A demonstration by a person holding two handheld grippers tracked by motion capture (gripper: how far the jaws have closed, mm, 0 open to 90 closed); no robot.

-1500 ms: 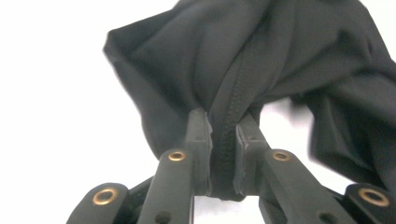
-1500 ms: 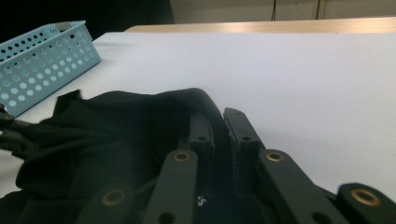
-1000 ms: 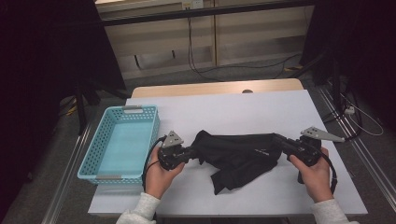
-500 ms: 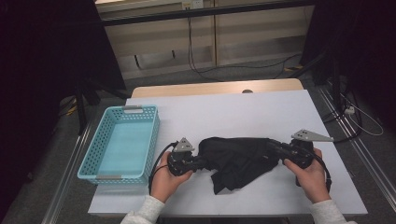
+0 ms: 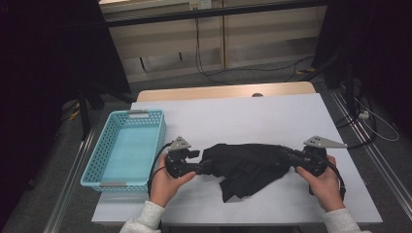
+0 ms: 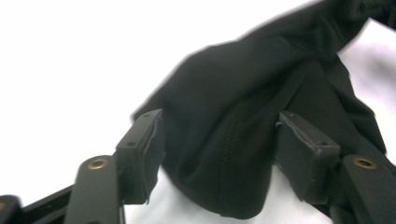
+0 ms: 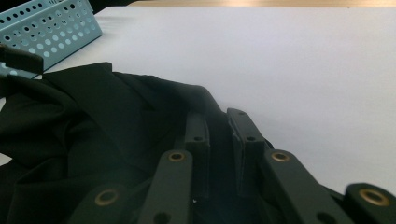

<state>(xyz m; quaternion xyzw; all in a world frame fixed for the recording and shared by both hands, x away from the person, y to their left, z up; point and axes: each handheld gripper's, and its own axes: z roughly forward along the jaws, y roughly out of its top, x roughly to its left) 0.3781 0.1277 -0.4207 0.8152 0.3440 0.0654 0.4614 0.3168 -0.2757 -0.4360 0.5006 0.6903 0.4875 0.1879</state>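
White table lay under everything. Left gripper had just been opening, jaws loose around black cloth. Right gripper clenched on cloth's other end. Bunched mid-table beside blue basket; folding apparently half done, basket empty.

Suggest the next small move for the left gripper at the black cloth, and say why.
Probably draw the left gripper back off the crumpled black fabric garment. Its jaws have just been opening and now stand apart, the pads no longer pressing the fold between them. The right gripper is shut on the garment's other end, so that end is secured, and the light blue perforated plastic basket sits close by.
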